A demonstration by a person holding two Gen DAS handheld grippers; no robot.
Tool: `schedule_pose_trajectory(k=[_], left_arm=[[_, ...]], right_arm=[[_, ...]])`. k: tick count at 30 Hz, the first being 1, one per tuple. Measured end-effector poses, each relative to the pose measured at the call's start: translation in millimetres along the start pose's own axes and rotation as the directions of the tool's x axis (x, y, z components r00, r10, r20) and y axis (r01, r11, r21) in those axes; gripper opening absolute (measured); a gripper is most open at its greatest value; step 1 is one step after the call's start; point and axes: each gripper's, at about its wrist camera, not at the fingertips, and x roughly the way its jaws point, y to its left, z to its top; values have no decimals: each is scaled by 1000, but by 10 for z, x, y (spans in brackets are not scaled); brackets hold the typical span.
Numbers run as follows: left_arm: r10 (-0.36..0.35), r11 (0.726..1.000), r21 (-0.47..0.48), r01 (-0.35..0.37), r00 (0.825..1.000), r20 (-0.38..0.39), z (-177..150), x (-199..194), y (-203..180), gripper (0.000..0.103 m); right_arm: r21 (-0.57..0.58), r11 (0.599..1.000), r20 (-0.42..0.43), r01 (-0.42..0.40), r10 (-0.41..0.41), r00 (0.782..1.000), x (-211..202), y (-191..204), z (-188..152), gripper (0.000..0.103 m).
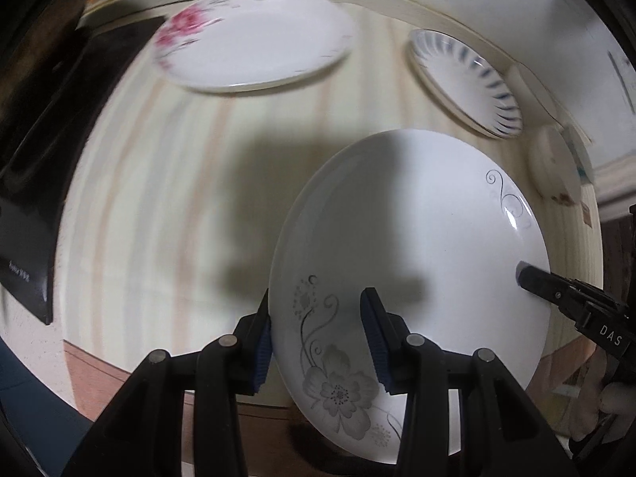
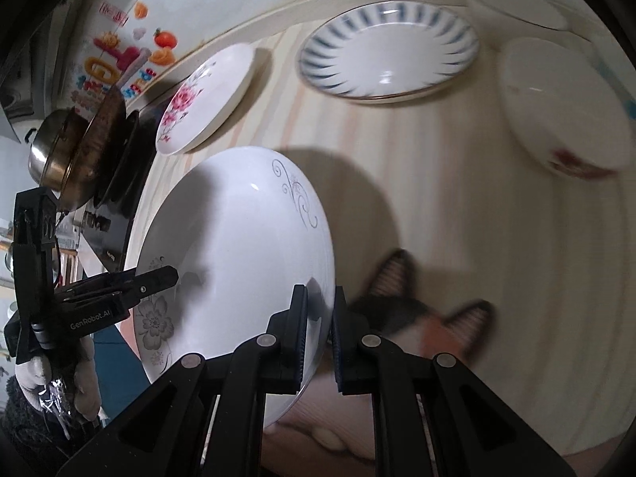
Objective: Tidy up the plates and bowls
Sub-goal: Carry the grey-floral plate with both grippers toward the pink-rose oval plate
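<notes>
I have the grey-flowered plate point(image 1: 417, 246) pinched by opposite rims, left gripper point(image 1: 318, 342) and right gripper point(image 2: 320, 338) both clamped on it above the table point(image 1: 159, 198), so next I judge it must go onto the pink-flowered plate point(image 1: 254, 39) ahead.

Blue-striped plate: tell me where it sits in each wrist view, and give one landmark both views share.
Left wrist: blue-striped plate upper right, near the table's far edge.
Right wrist: it sits top centre, right of the pink-flower plate.
Shared landmark: the grey-flower plate held low in both.
</notes>
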Motion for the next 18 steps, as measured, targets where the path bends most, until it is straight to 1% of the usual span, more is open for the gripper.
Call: schedule_pose_trajectory(k=[3,7,11,18], left_arm=[[-8,999,33,8,1000,-2,-18,34,-217,38],[-19,997,70,20,1000,-10,-48,112,-416,38],[-21,996,84,22,1000,-20,-39,224,-544,38],[-1,993,122,5,999,-39,-29,378,-641,38]], right_arm=[[19,1000,19,10,-10,1000,-160,-192,-99,13],[49,999,36,16,-17,999,-283,-438,-246,13],[84,996,37,19,-22,999,-283,-611,-398,13],[111,993,45,31,-36,998,-189,-715,-518,13]])
